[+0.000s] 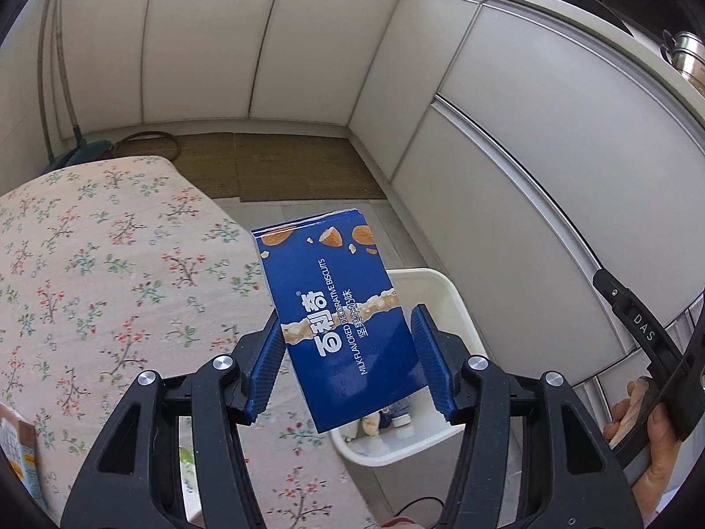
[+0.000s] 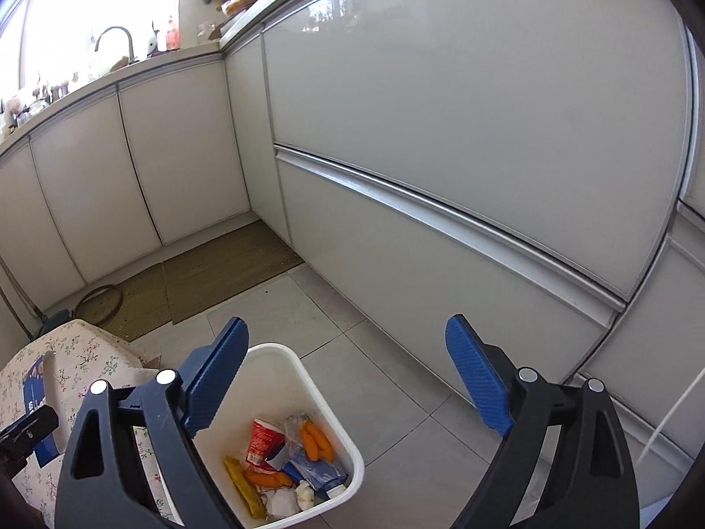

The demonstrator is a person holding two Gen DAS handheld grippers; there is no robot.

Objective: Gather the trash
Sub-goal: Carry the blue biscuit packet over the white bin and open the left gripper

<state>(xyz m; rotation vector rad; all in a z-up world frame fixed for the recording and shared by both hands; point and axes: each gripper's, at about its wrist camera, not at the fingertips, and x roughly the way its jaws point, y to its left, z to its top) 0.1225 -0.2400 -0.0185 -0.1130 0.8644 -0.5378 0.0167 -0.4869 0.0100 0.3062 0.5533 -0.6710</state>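
1. Biscuit box [image 1: 341,322], blue with almond pictures and white lettering, stands tilted between the fingers of the left gripper [image 1: 348,361]. Left pad sits against the box edge; the right pad shows a thin gap, so whether the fingers actually clamp the box cannot be told.
2. Box hangs above the edge of the worktop [image 1: 110,264], covered in a floral cloth, and partly over the white trash bin [image 1: 445,308] on the floor beside it.
3. Another printed package [image 1: 15,449] lies at the near left corner of the worktop, mostly cut off.
4. Right gripper [image 2: 348,379]: fingers spread wide, nothing between them. It hovers over the bin; its left finger overlaps the bin rim in the right wrist view.
5. Bin contents seen from the right wrist: red cup [image 2: 264,441], orange pieces [image 2: 315,441], yellow wrapper [image 2: 242,487], blue packaging [image 2: 315,469], crumpled white paper [image 2: 282,502].
6. A hand [image 1: 639,432] holding the right gripper's handle shows at the right edge of the left wrist view.
7. Floor is grey tile [image 2: 396,396]; further out, a woven mat [image 2: 211,277] lies against the cabinets, with a dark ring [image 2: 99,306] on it.
8. White cabinet doors [image 2: 462,132] run around the corner. Above them, a faucet [image 2: 115,42] and small items line the counter by the window.
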